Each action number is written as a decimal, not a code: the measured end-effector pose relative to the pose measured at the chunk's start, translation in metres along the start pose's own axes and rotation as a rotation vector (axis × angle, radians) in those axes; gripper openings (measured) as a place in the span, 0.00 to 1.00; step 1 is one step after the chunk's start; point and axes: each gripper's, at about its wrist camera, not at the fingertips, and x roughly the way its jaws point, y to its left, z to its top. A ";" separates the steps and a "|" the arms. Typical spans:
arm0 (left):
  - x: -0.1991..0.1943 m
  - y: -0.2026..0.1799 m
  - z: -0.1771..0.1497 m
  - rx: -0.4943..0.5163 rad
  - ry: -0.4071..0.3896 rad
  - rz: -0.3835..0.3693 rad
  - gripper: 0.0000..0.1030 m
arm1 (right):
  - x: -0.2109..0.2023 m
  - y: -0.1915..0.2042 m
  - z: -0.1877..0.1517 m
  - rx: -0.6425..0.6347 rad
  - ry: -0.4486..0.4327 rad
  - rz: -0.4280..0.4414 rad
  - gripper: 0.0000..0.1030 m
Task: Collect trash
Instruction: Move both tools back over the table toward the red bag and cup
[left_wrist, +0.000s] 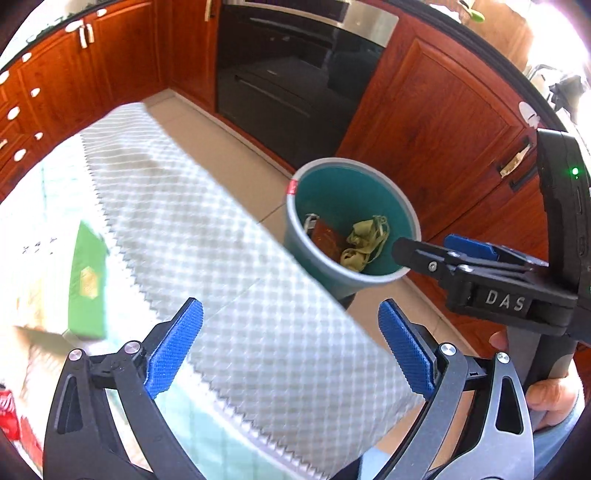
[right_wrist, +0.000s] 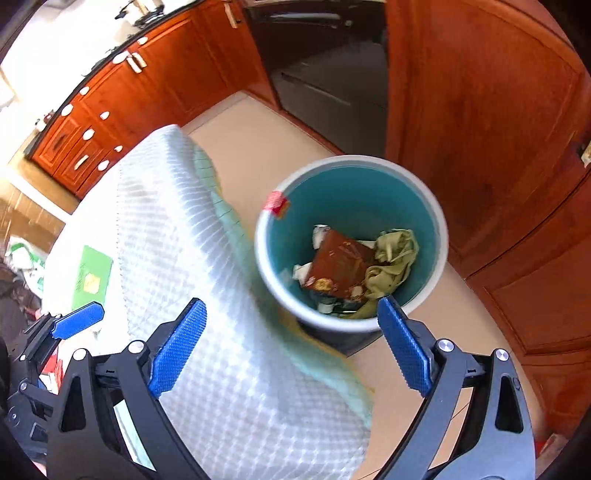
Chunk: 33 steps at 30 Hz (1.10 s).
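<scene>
My right claw (right_wrist: 291, 347) hangs wide apart and empty, tilted down above the near rim of a bin (right_wrist: 441, 221) that stands on the kitchen floor (right_wrist: 266, 147) just beside the surface (right_wrist: 229, 369). I judge it sits there because a drop into the bin belongs to this spot. Inside the teal bin lie a brown box (right_wrist: 341, 264), a crumpled olive wrapper (right_wrist: 393, 258) and small white scraps; a small red piece (right_wrist: 276, 204) is at the rim, blurred, and I cannot tell whether it rests there or is falling.

My left claw (left_wrist: 291, 345) is also spread wide and holds nothing, waiting over the edge of the surface, which wears a white dimpled cloth (left_wrist: 207, 236). A green packet (left_wrist: 88, 284) lies flat farther back on the surface, well apart from both claws; it looks like trash not yet collected. Wooden cabinets (left_wrist: 424, 122) and a dark oven (left_wrist: 295, 74) stand behind.
</scene>
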 end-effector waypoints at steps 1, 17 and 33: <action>-0.005 0.003 -0.004 0.000 -0.005 0.009 0.93 | -0.003 0.007 -0.003 -0.007 -0.002 0.004 0.87; -0.104 0.096 -0.123 -0.066 -0.072 0.145 0.95 | -0.027 0.152 -0.085 -0.277 0.007 0.111 0.87; -0.175 0.205 -0.246 -0.208 -0.105 0.288 0.95 | -0.001 0.308 -0.171 -0.599 0.173 0.235 0.87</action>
